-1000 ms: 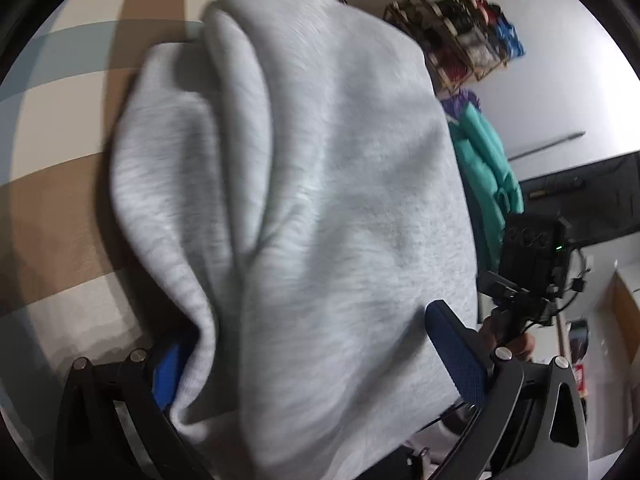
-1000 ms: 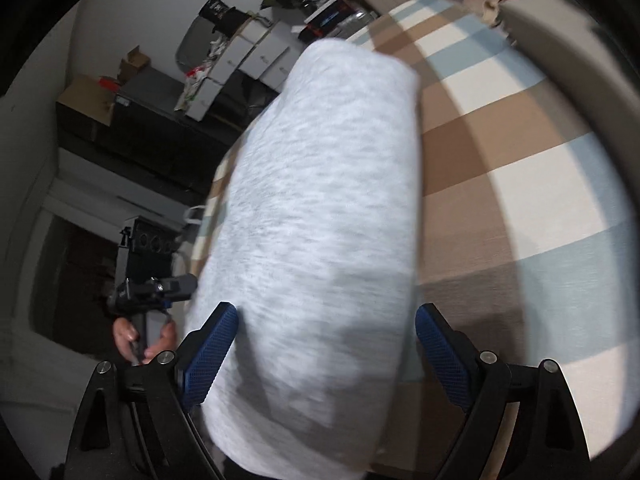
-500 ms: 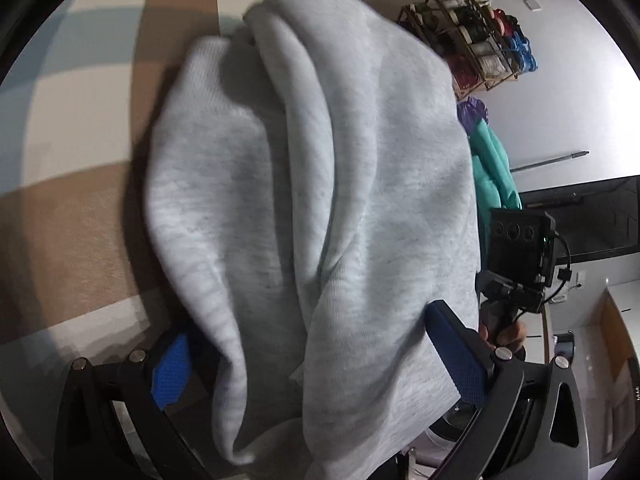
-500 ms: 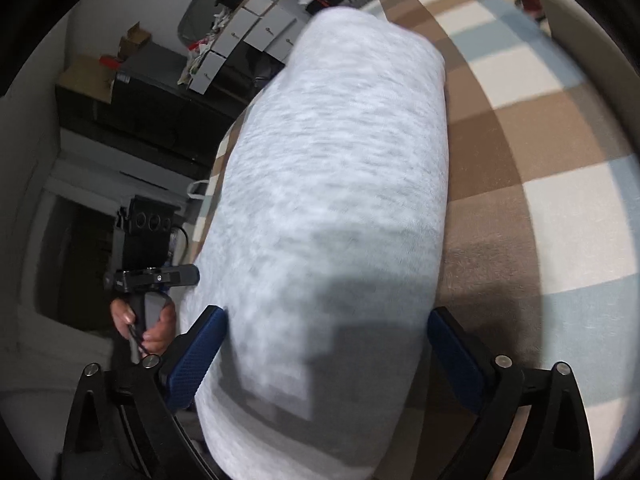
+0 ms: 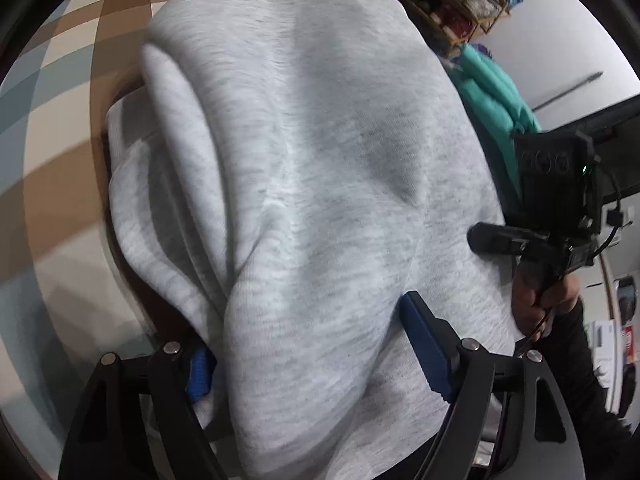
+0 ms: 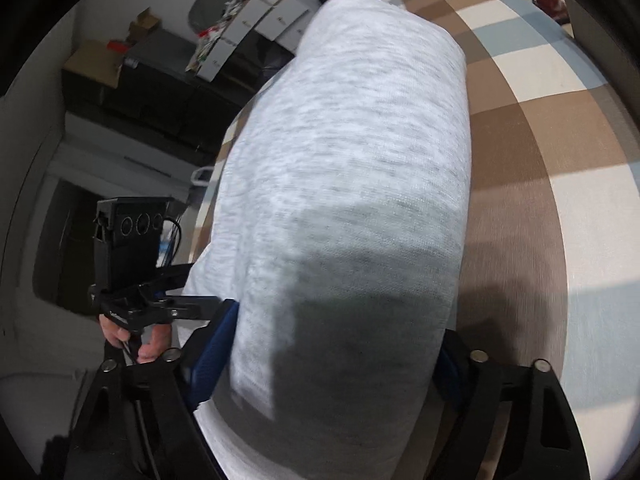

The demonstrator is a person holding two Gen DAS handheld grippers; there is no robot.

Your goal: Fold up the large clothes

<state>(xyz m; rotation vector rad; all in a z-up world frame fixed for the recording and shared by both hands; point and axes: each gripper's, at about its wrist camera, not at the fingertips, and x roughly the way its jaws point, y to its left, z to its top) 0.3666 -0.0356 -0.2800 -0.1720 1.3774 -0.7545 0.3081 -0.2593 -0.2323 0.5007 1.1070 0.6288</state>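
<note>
Heather-grey sweatshirt bundle [image 5: 320, 184], folded thick, lies on the checked brown, cream and blue cover [image 6: 532, 128]; your left gripper [image 5: 316, 344] and right gripper [image 6: 332, 356] have just closed onto its near end, pinching it.

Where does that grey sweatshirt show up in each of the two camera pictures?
Left wrist view: the grey sweatshirt fills the middle, bunched in folds, running down between the blue pads.
Right wrist view: the same sweatshirt is a smooth roll down the middle, its near end in shadow.
Shared landmark: the checked cover underneath, left in the first, right in the second.
</note>
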